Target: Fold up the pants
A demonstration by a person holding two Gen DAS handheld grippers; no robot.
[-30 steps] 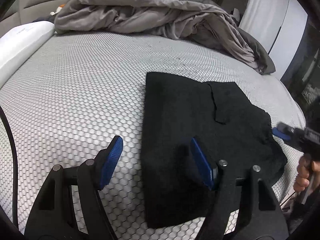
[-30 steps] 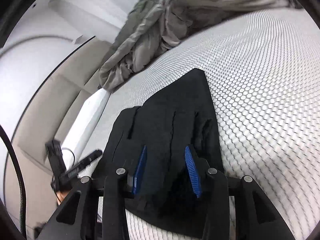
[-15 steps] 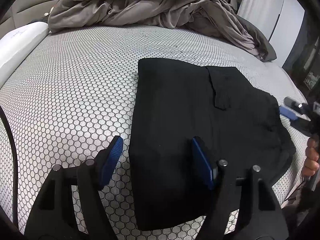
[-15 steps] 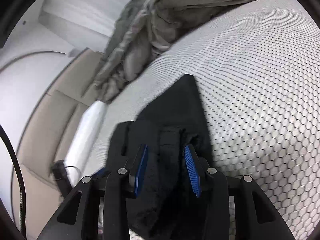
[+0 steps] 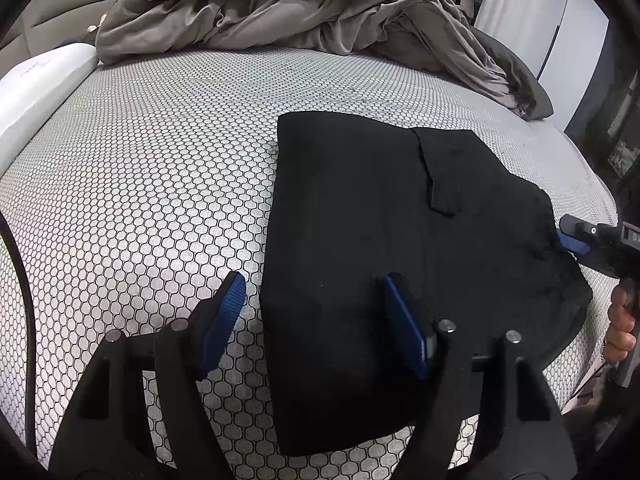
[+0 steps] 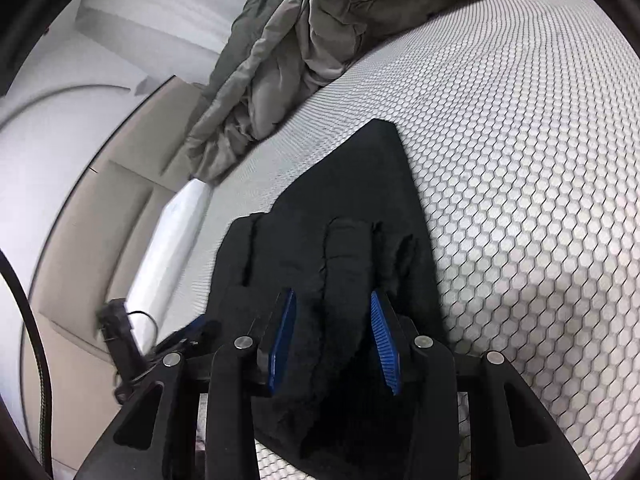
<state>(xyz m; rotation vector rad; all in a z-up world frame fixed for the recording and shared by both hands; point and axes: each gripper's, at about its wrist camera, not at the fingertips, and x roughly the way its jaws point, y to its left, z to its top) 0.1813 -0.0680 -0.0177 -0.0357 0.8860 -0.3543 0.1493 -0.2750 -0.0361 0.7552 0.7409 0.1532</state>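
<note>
A bed with a white, honeycomb-patterned cover fills both views. Nearest, the left tongs hang with jaws wide apart over the near left edge of the black pants, gripping nothing. The pants lie folded into a flat block on the bed. At their right edge, the right tongs sit clamped on a bunched ridge of the fabric. Farther back, a crumpled grey duvet is heaped, with a white pillow at the far left.
</note>
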